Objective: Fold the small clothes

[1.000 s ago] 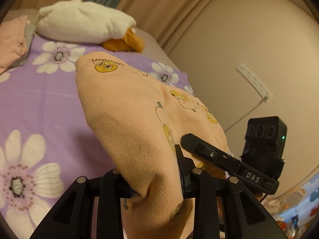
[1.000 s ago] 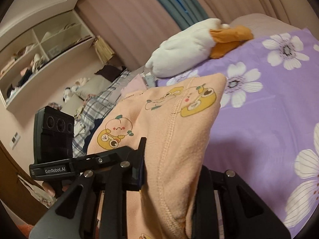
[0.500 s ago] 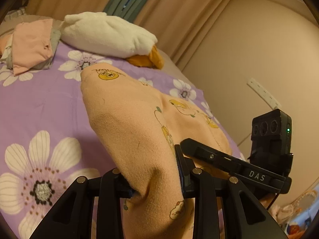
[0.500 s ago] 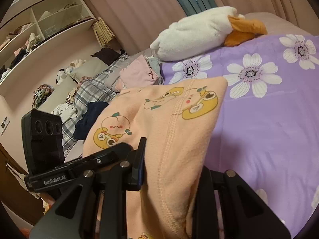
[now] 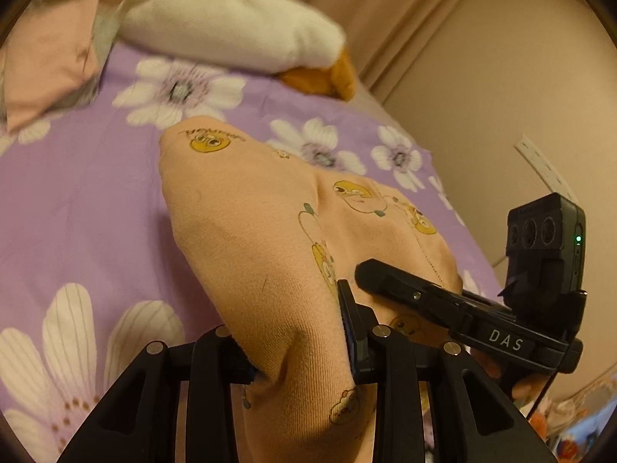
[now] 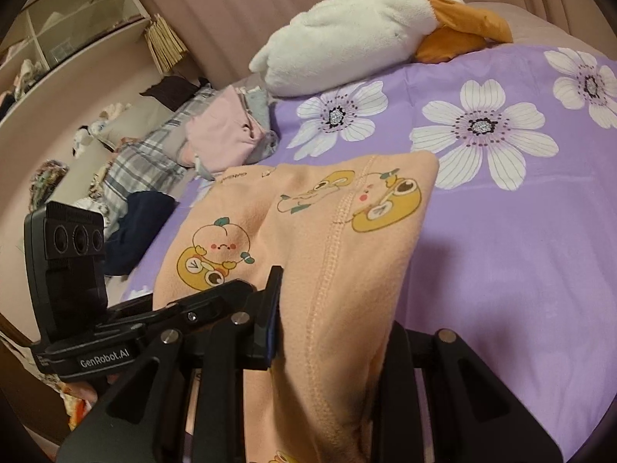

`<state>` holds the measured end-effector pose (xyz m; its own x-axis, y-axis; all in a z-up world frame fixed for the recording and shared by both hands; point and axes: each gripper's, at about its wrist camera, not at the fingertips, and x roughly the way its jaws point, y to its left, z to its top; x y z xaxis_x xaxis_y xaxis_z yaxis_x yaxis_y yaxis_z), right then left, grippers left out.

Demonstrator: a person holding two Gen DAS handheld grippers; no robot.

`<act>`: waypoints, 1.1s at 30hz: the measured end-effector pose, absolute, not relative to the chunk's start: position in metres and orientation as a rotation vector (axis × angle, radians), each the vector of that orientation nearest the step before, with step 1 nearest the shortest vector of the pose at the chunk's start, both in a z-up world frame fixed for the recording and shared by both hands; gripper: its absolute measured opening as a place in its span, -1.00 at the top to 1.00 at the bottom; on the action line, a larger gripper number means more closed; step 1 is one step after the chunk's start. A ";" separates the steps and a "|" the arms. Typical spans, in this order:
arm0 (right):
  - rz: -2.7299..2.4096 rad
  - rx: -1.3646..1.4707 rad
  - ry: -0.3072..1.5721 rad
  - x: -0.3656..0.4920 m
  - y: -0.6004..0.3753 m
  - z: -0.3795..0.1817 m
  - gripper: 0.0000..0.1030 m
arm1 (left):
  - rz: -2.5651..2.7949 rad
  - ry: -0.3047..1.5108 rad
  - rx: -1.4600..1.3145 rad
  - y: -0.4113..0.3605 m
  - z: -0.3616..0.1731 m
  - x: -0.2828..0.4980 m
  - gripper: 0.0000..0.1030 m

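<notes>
Peach garment [image 5: 270, 239] pinched in both units: left hand-held gripper [image 5: 304, 351] clamps one bunched edge, right hand-held gripper [image 6: 327, 332] clamps the other along the stitched seam. Cloth stretches forward from the jaws, its far edge over the purple flowered bed [image 6: 520, 231]. Beyond, folded pink clothes [image 6: 223, 135] near the far left edge. White plush duck [image 6: 358, 31] along the bed's far edge.

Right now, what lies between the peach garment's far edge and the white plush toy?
In the right wrist view, only bare purple floral bedsheet separates peach garment from plush toy.
</notes>
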<state>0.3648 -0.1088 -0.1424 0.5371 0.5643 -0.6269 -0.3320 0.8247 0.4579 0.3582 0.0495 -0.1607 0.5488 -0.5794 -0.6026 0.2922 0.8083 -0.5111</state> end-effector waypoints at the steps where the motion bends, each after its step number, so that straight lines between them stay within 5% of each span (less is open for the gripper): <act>1: 0.535 0.316 0.881 0.375 -0.108 -0.153 0.46 | -0.513 0.885 -0.402 0.053 -0.173 0.364 0.41; 7: 0.432 0.441 1.054 0.409 -0.117 -0.228 0.38 | -0.455 1.027 -0.546 0.083 -0.228 0.378 0.24; 14: 0.373 0.346 1.004 0.394 -0.124 -0.199 0.27 | -0.336 0.961 -0.466 0.096 -0.197 0.349 0.24; 16: 0.315 0.315 0.944 0.386 -0.131 -0.179 0.36 | -0.287 0.834 -0.426 0.101 -0.174 0.338 0.25; 18: 0.310 0.295 0.885 0.387 -0.138 -0.163 0.65 | -0.320 0.764 -0.424 0.102 -0.154 0.336 0.25; 21: 0.352 0.250 0.890 0.405 -0.131 -0.153 0.79 | -0.412 0.809 -0.411 0.090 -0.154 0.361 0.26; 24: 0.352 0.271 0.980 0.432 -0.118 -0.172 0.80 | -0.216 0.990 -0.269 0.075 -0.192 0.402 0.42; 27: 0.263 0.231 1.072 0.455 -0.108 -0.207 0.92 | -0.225 0.955 -0.247 0.079 -0.215 0.414 0.43; 33: 0.240 0.233 1.059 0.445 -0.114 -0.191 0.81 | -0.234 0.950 -0.363 0.096 -0.174 0.378 0.45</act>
<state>0.4454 -0.1137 -0.1910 0.4688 0.3048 -0.8290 -0.0827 0.9496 0.3024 0.3784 0.0964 -0.1735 0.5630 -0.3512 -0.7481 0.0364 0.9148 -0.4022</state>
